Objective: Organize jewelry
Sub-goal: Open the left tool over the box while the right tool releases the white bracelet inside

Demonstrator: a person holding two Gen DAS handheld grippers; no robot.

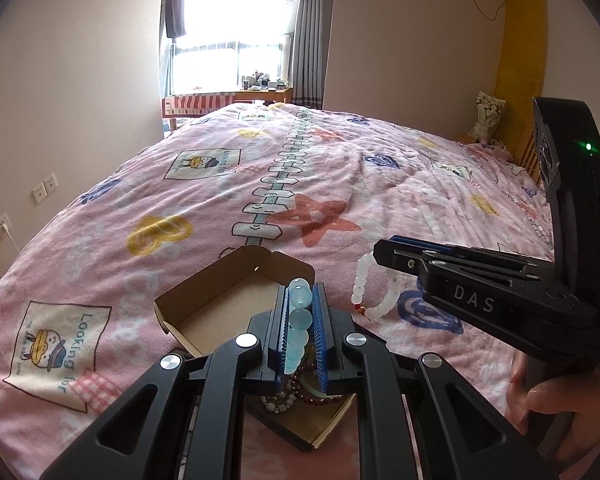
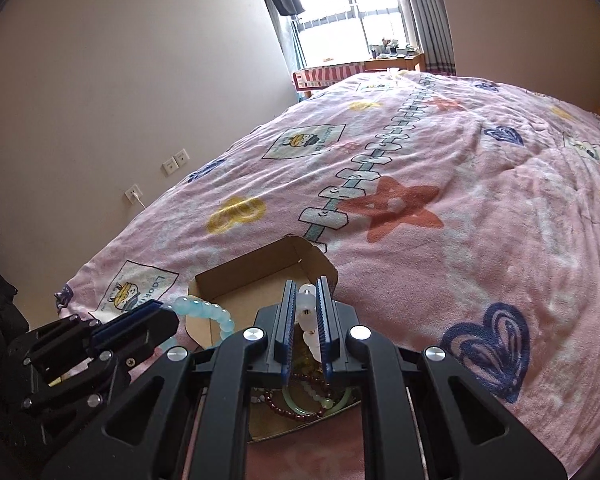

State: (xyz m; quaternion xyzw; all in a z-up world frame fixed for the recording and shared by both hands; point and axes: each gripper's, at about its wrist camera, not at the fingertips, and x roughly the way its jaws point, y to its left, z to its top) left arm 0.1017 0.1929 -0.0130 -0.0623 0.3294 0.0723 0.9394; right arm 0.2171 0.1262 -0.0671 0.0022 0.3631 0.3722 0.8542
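- Left gripper (image 1: 300, 300) clamped on blue bead bracelet (image 1: 298, 320); cardboard box (image 1: 220, 300) open and empty, straight ahead and just below its tips
- Right gripper (image 2: 306, 304) clamped on white bead bracelet (image 2: 307, 308), strand hanging down, box ahead-left (left gripper looks nearer)
- Tray (image 1: 320, 428) of remaining jewelry beneath both
- Legible: "DAS" on right gripper body, "Looking for" on bedspread (image 1: 340, 168)

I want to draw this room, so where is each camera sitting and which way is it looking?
Left wrist: sits on the left gripper, which holds a blue bead bracelet, looking down the bed toward the window; the right gripper and a hand show.
Right wrist: sits on the right gripper, which holds a white bead bracelet, facing the same way; the left gripper shows.
Both see the cardboard box, the pink blanket and the window.
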